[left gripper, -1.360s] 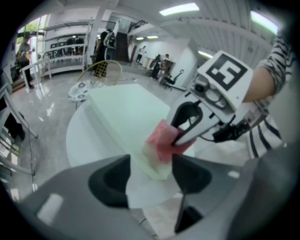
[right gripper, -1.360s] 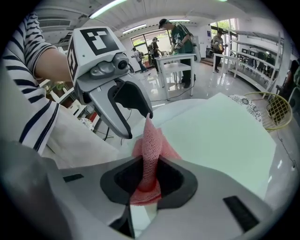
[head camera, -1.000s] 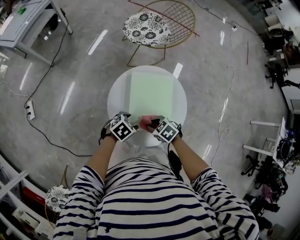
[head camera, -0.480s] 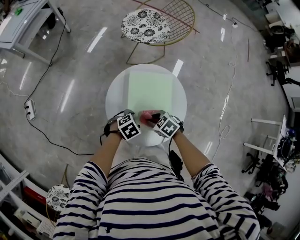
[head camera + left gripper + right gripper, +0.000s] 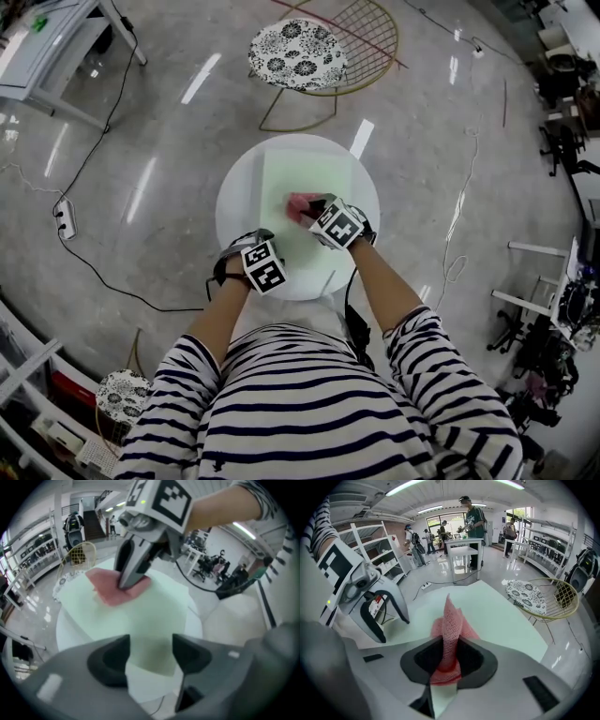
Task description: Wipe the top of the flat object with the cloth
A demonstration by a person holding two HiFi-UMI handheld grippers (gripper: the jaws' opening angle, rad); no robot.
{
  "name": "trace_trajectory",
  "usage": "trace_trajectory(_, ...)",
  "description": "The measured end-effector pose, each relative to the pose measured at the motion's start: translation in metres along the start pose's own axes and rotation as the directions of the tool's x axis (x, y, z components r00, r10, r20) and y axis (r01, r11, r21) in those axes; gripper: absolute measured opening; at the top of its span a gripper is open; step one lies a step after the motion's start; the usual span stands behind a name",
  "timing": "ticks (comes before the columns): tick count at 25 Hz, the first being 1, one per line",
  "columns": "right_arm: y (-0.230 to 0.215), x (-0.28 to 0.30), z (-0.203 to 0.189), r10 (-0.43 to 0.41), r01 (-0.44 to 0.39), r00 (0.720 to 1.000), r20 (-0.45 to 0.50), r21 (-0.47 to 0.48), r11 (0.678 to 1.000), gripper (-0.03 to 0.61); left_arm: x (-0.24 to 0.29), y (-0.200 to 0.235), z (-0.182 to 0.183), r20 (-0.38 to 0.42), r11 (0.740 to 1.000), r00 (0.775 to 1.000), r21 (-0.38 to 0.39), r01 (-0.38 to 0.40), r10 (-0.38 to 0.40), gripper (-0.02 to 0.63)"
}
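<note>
Nearest the wearer, two striped sleeves (image 5: 173, 375) reach forward over the near rim of the round white worktop (image 5: 234, 202).

Left gripper (image 5: 150, 654): positioned at the near left of the worktop; jaws stand wide apart with nothing held; the near corner of the pale green flat square sheet (image 5: 309, 173) shows in the gap between them; whether the tips bear on that corner cannot be determined.

Right gripper (image 5: 449, 660): set further in, over the sheet; jaws closed on the pink open-mesh cloth (image 5: 451, 618); a gathered ridge of the fabric stands up between the pads, and the loose remainder spreads onto the sheet just ahead of the tips. The left gripper view confirms the cloth lying flat under the right jaws, on the sheet's near-middle area.

Sheet: lies centred on the worktop, flat, its edges inside the round rim on all sides; the far half is bare.

Assessment of handling: the cloth looks soft, limp and very light; it should fold and trail rather than push, so the hold on the bunched middle appears sound, and downward pressure will be needed to keep it spread. The sheet looks thin and light on a smooth top; it may slide or ruck under a wiping stroke; steadying the near corner with the free jaws would be prudent.

Beyond the worktop: a gold wire chair with a floral cushion (image 5: 298, 54) on the polished grey floor (image 5: 141, 150); well apart from the work.
</note>
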State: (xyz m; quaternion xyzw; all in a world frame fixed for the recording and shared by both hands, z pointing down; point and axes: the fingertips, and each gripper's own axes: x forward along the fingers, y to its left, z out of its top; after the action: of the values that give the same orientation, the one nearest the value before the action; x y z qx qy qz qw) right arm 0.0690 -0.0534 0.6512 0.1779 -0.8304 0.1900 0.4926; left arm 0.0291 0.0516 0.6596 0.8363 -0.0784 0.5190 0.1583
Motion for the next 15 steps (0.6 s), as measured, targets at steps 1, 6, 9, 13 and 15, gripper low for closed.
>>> trace_trajectory(1, -0.008, 0.0, 0.005, -0.011, 0.011, 1.0, 0.003, -0.005, 1.0, 0.078, 0.0, 0.0, 0.0, 0.004, 1.0, 1.0, -0.005, -0.001, 0.001, 0.287)
trace_trajectory(6, -0.046, 0.004, 0.025, -0.059, 0.059, 0.998, 0.005, -0.007, 0.998, 0.078, -0.001, -0.001, 0.001, 0.004, 1.0, 1.0, -0.009, 0.005, -0.005, 0.287)
trace_trajectory(9, -0.065, 0.006, 0.036, -0.084, 0.084, 0.996, 0.004, 0.013, 0.996, 0.078, -0.001, -0.002, -0.001, -0.015, 1.0, 1.0, 0.019, 0.003, -0.002, 0.287)
trace_trajectory(13, -0.082, 0.009, 0.049, -0.105, 0.105, 0.994, 0.002, 0.015, 0.994, 0.078, 0.0, -0.002, -0.002, -0.033, 0.999, 0.999, 0.033, 0.007, -0.006, 0.287)
trace_trajectory(15, -0.09, 0.011, 0.053, -0.117, 0.117, 0.993, 0.005, 0.028, 0.993, 0.078, 0.001, -0.002, -0.002, -0.04, 0.999, 0.999, 0.035, 0.012, -0.011, 0.287)
